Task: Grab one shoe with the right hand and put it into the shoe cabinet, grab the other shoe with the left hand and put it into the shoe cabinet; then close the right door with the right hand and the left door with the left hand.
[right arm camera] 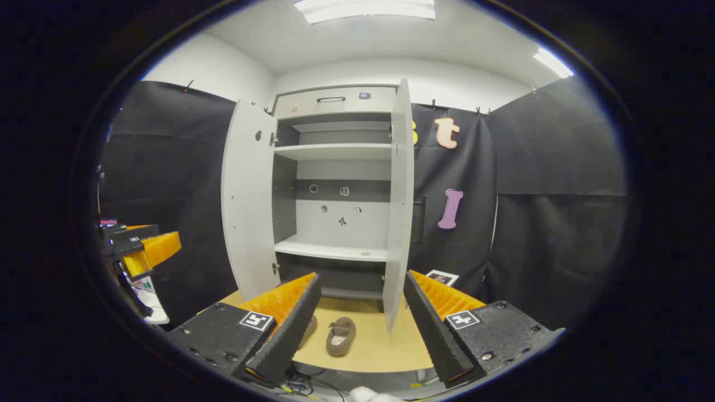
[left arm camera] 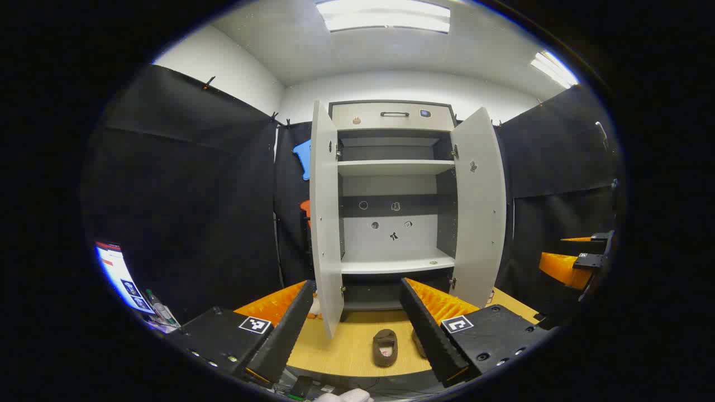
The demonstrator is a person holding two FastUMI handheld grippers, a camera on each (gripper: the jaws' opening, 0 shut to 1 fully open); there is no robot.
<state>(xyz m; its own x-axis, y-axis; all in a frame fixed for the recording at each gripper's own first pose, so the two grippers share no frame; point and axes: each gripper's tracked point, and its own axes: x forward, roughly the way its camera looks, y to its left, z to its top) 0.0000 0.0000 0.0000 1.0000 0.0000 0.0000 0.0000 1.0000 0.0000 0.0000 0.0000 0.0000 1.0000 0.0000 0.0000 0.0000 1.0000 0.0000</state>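
The right gripper [right arm camera: 363, 329] is held wide above a shoe [right arm camera: 341, 336]; it should be lowered squarely, the second shoe [right arm camera: 309, 329] probably half-hidden.

We see the shoe cabinet [left arm camera: 395, 167] standing upright on the wooden table [left arm camera: 346, 346], pale grey outside with darker inner walls. Its left door [left arm camera: 325, 218] and right door [left arm camera: 479, 206] are both swung wide open, so the shelves inside are visible, and we see no shoe on them. In front of the cabinet, on the table, lie two brown slippers. One shoe [left arm camera: 385, 347] lies with its opening upward and its pale lining visible. The other shoe [left arm camera: 418, 341] lies just beside it, partly hidden behind a gripper finger.
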